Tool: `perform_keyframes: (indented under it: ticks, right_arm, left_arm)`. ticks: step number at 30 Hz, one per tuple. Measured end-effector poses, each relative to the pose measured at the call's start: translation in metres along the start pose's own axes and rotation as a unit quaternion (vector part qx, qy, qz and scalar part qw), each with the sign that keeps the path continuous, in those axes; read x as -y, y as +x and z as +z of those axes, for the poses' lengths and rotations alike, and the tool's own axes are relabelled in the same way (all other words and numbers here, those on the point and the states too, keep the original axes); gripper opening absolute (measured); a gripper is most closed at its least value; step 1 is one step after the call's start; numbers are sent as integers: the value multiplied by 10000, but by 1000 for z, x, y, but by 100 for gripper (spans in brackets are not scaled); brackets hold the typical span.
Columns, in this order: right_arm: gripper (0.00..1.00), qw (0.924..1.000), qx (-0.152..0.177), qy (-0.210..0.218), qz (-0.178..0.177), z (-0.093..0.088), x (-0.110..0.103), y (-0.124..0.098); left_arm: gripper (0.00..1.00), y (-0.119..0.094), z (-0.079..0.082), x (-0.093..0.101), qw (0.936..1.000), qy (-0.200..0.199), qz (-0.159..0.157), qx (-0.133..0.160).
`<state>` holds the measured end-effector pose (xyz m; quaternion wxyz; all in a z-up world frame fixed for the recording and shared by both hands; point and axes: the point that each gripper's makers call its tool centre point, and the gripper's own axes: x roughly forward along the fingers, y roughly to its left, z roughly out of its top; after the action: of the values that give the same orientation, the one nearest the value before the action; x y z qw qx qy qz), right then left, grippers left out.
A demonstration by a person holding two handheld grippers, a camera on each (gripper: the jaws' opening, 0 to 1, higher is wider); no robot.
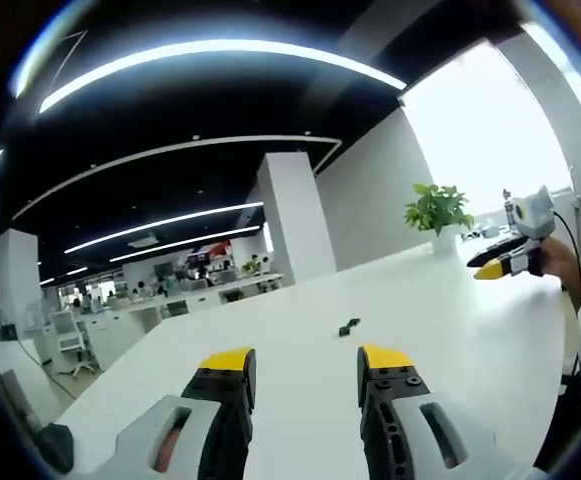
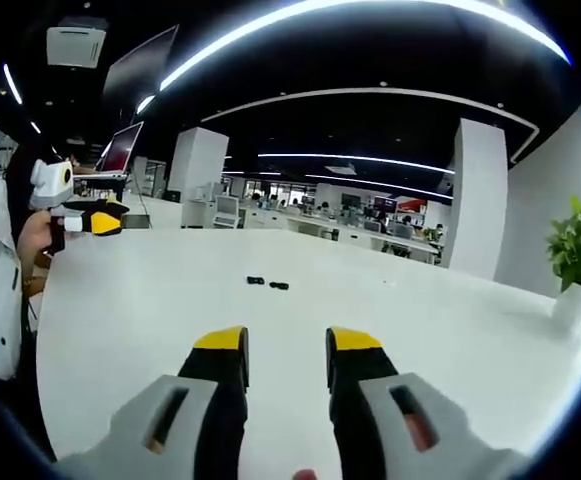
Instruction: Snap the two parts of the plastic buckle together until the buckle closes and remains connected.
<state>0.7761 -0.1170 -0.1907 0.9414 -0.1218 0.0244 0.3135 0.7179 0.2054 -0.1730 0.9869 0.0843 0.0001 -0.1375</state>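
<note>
A potted plant (image 1: 437, 212) stands at the white table (image 1: 440, 320)'s far edge. Your left gripper (image 1: 300, 365) and right gripper (image 2: 285, 350) are both spread, holding nothing. The two buckle parts (image 2: 267, 283) lie well ahead of them, apparently just apart.

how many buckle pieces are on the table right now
2. Both buckle pieces lie apart on the white table: the left piece and the right piece, ahead of the open right gripper.
</note>
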Motion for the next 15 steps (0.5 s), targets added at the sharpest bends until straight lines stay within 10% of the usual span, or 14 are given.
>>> perform_keyframes:
  ticks: [15]
  right_arm:
    - [30,9997,-63,26,250,1,-4,6]
  left_arm:
    - [40,-2,4,-7,10000,49,38,-20]
